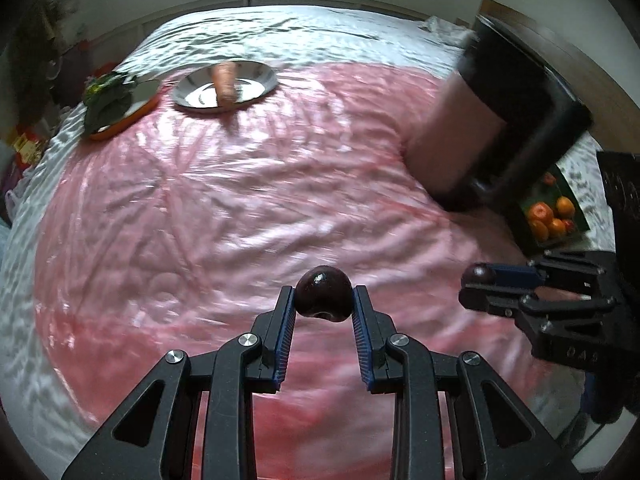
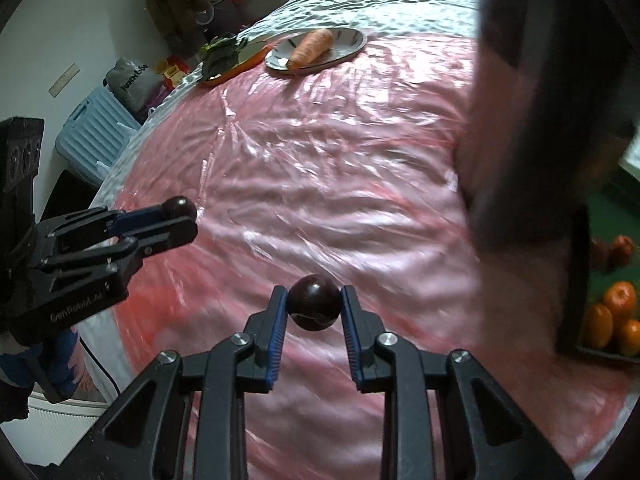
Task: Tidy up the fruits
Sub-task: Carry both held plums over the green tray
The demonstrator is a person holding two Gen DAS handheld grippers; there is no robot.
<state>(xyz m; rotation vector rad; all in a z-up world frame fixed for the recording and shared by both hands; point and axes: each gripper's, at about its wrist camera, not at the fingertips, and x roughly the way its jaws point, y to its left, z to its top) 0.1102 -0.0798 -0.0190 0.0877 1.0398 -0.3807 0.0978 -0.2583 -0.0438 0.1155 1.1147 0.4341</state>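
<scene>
My left gripper (image 1: 323, 298) is shut on a dark purple plum (image 1: 323, 294), held above the pink plastic sheet. My right gripper (image 2: 314, 308) is shut on a second dark plum (image 2: 314, 307), also in the air. In the left wrist view the right gripper (image 1: 478, 280) shows at the right edge with its plum (image 1: 479, 273). Seen from the right wrist, the left gripper (image 2: 182, 216) enters from the left with its plum (image 2: 180, 207). A green tray (image 2: 604, 216) of oranges (image 2: 619, 299) sits at the right.
At the far side a steel plate (image 1: 256, 84) holds a carrot (image 1: 225, 82), beside an orange plate (image 1: 132, 116) with leafy greens (image 1: 106, 98). A blurred dark object with a pinkish side (image 1: 500, 120) stands at the right. A blue suitcase (image 2: 90, 136) and bags lie off the left edge.
</scene>
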